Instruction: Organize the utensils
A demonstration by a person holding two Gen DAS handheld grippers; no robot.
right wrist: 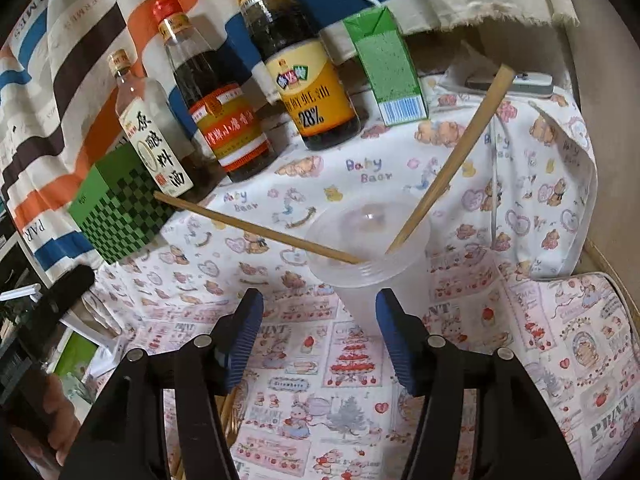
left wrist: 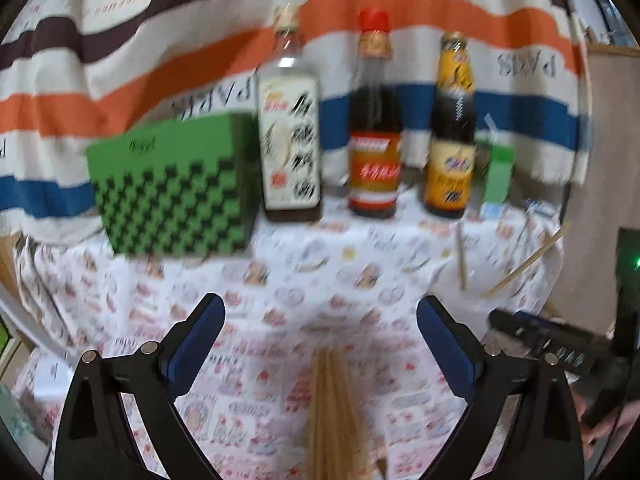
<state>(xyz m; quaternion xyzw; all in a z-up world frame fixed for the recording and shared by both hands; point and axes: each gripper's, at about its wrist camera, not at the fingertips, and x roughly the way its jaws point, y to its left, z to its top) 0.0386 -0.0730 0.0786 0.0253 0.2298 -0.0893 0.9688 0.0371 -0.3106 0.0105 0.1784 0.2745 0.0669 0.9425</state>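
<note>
Low in the left wrist view, between our open left jaws (left wrist: 320,344), the chopstick bundle (left wrist: 334,412) points straight away; our empty right jaws (right wrist: 320,336) gape behind the cup (right wrist: 368,248).

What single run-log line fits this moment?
left gripper: open | right gripper: open | two chopsticks: in cup | bundle: on table

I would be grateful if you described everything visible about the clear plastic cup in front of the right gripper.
The plastic cup is translucent, thin-walled and looks like disposable plastic, with a ridged rim. It stands upright on the patterned tablecloth, wider at its mouth than lower down. Two wooden chopsticks lean out of it, one to the left, one to the upper right. Its lower part sits between the open fingers of the right gripper, whose pads do not appear to press on it.
</note>
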